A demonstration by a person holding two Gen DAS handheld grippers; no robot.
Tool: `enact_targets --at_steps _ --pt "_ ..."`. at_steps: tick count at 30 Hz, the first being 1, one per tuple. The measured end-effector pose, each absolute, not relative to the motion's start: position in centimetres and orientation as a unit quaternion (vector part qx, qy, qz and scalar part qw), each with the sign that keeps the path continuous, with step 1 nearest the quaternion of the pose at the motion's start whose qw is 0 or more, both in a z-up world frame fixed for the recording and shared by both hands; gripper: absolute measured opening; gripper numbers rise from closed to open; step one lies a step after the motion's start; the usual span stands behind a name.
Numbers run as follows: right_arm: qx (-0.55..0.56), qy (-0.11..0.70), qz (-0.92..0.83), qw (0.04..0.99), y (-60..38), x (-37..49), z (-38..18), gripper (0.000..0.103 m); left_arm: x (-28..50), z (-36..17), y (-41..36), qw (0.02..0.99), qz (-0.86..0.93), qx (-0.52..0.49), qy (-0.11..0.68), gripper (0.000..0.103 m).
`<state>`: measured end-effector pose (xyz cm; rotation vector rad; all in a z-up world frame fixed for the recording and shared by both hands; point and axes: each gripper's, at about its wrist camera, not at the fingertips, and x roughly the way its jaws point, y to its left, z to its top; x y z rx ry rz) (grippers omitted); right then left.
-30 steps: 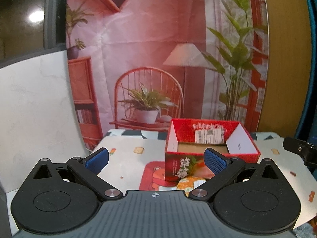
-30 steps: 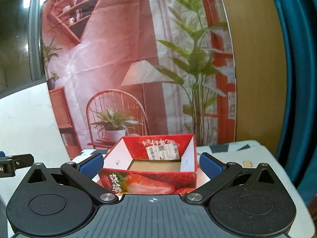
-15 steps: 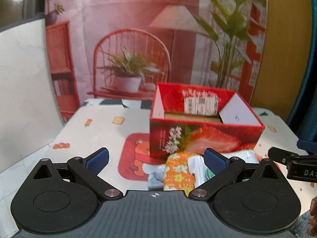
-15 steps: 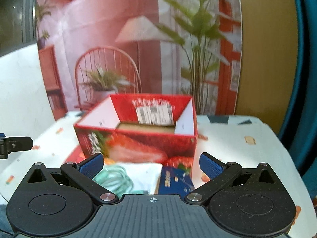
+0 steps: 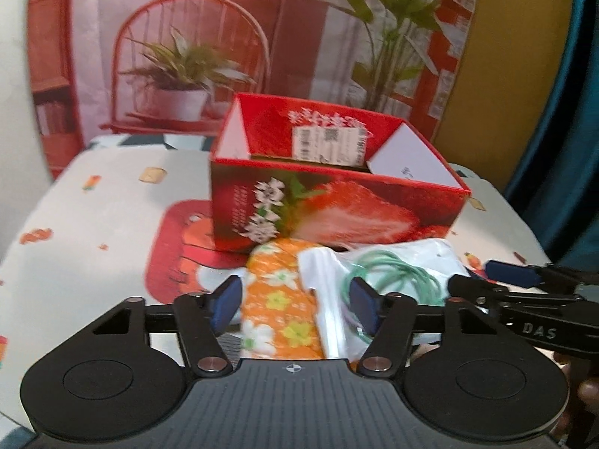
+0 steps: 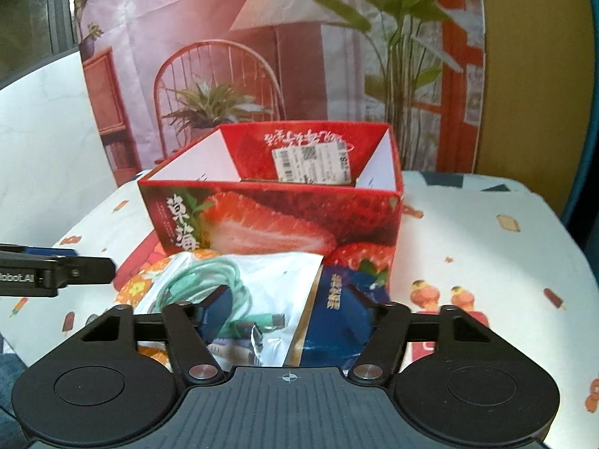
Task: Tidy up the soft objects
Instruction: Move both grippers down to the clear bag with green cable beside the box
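- Left gripper [image 5: 292, 301] angled down, fingers closing around orange flowered cloth bundle [image 5: 279, 299], not yet pressing.
- Right gripper [image 6: 290, 308] angled down, fingers closing astride clear bag of green cable [image 6: 239, 280] and dark blue packet [image 6: 337, 310].
- All on table [image 6: 468, 232], just before open red strawberry-print cardboard box [image 6: 273, 224].

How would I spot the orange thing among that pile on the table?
Find the red strawberry box on the table. The pile lies against its near side, and the orange floral packet is leftmost, beside the clear bag of green cable; only it bears flowers.
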<state>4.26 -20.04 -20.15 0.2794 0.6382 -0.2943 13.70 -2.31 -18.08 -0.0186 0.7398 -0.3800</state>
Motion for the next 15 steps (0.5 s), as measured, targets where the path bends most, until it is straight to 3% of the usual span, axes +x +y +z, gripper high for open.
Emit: enact_targets --at_steps 7,15 --pt "0.158 0.315 -0.122 0.928 -20.6 4.4 -21.1 0.052 14.6 -20.2 -3.2 0.891 -0.224 -0.046 0.392 0.053" --pt "0.188 0.318 -0.107 0.923 -21.2 4.7 -22.0 0.051 16.1 -22.1 -2.9 0.869 -0.244 -0.1 0.42 0.053"
